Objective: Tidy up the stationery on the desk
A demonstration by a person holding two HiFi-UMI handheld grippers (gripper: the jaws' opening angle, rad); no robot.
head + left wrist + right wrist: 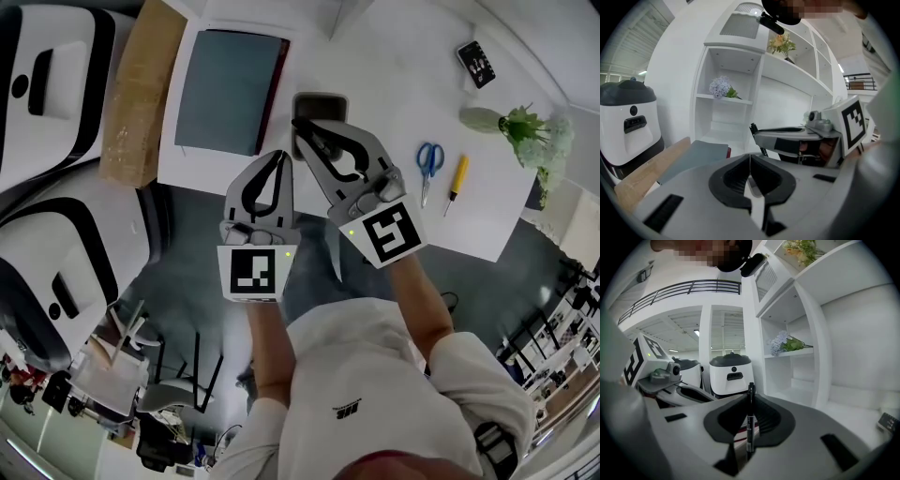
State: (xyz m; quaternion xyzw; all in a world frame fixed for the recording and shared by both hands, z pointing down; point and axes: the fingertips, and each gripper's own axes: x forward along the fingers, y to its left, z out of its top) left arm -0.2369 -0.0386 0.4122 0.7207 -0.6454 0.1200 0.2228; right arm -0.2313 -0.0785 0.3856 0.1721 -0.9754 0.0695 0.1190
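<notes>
A black pen (pixel 750 420) is gripped upright between the jaws of the right gripper (pixel 300 127), which are clenched on its barrel, with the pen's upper end standing above the jaw tips. In the head view this gripper is held above the near edge of the white desk (pixel 375 56), its tips over a dark square holder (pixel 323 99) that stands on the desk. The left gripper (pixel 281 155) is held just beside it, off the desk's near edge, and its jaws are seen pressed together with nothing between them. A grey-blue notebook (pixel 225 89) with a red edge is laid flat on the desk to the left of the holder. To the holder's right, blue-handled scissors (pixel 428 161) and a yellow-handled tool (pixel 457 180) are laid side by side, near each other but apart. Further right, a pale vase (pixel 486 119) with green and white flowers is seen lying on its side, and a small black device (pixel 476 63) is placed near the far edge. A brown board (pixel 141 94) is set along the desk's left side.
</notes>
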